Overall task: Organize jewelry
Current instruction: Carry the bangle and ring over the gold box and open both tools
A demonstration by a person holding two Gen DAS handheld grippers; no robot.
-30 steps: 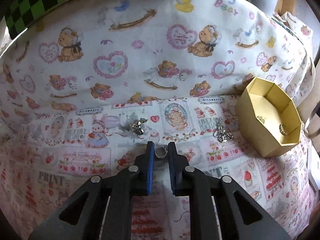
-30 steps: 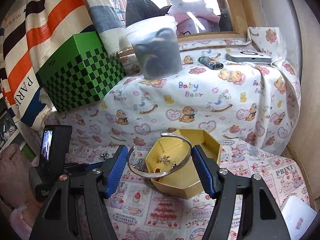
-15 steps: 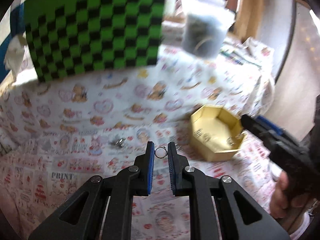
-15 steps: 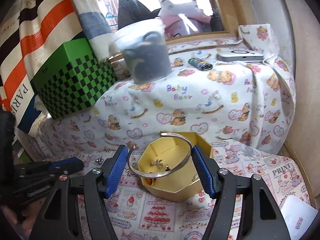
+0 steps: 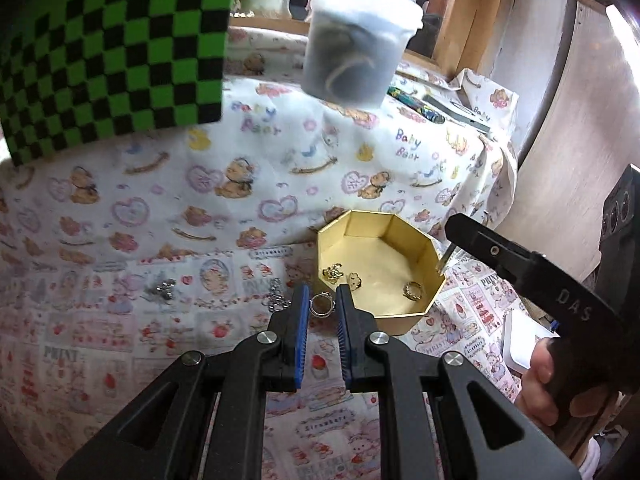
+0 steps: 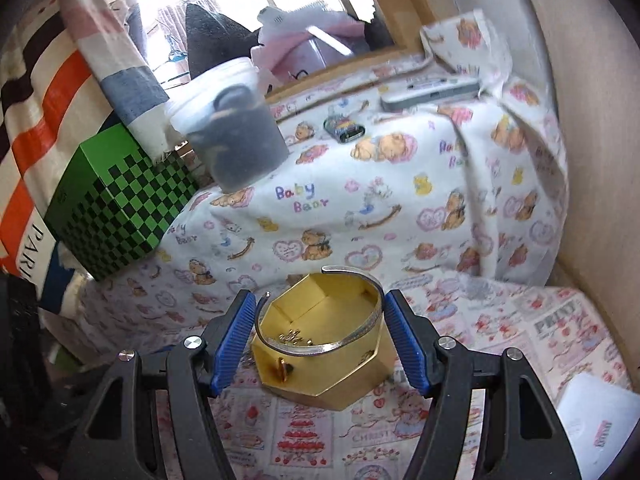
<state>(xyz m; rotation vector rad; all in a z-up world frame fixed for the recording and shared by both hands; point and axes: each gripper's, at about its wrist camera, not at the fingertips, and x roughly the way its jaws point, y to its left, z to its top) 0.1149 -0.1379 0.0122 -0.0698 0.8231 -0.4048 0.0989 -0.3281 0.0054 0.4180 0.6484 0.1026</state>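
Observation:
My left gripper (image 5: pixel 322 307) is shut on a small silver ring (image 5: pixel 321 305), held just left of the gold octagonal box (image 5: pixel 400 312). Inside the box lie gold charms (image 5: pixel 334 273) and a gold ring (image 5: pixel 413 290). Two silver pieces (image 5: pixel 163 290) (image 5: pixel 278 298) rest on the printed cloth to the left. My right gripper (image 6: pixel 319 334) is shut on a silver cuff bangle (image 6: pixel 320 347), which hangs over the gold box (image 6: pixel 344 376). The other gripper's black finger (image 5: pixel 520 264) reaches toward the box's right rim in the left wrist view.
A green-and-black checkered box (image 5: pixel 104 52) and a translucent tub (image 5: pixel 356 44) stand on the raised, cloth-covered ledge behind. A lighter (image 6: pixel 344 128) and a flat white device (image 6: pixel 430 92) lie further back. A white card (image 6: pixel 592 424) sits at the right. A person's hand (image 5: pixel 540 384) grips the right tool.
My left gripper has risen with the ring and swung toward the gold box, which now sits just right of the fingertips. My right gripper rolled and shifted over the box, bangle still held.

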